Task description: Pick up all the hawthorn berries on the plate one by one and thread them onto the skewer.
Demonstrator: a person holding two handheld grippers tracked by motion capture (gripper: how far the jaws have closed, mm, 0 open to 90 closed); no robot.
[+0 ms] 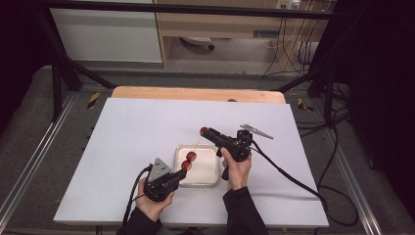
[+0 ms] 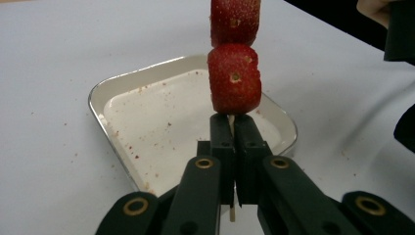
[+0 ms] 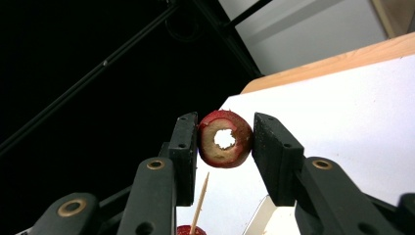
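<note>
pinching skewer [image 2: 231,120] under strawberries [image 2: 234,78], left gripper [image 2: 234,128]; right gripper [image 3: 224,144] clasping fruit slice [image 3: 225,139]

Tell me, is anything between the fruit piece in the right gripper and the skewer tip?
Nothing visible. The cored fruit piece sits just above the bare skewer tip, with open air between them.

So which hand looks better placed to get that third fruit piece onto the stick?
Probably the right hand-held gripper: it grips the cored fruit piece just above the skewer's tip. The left merely clamps the skewer's base.
</note>
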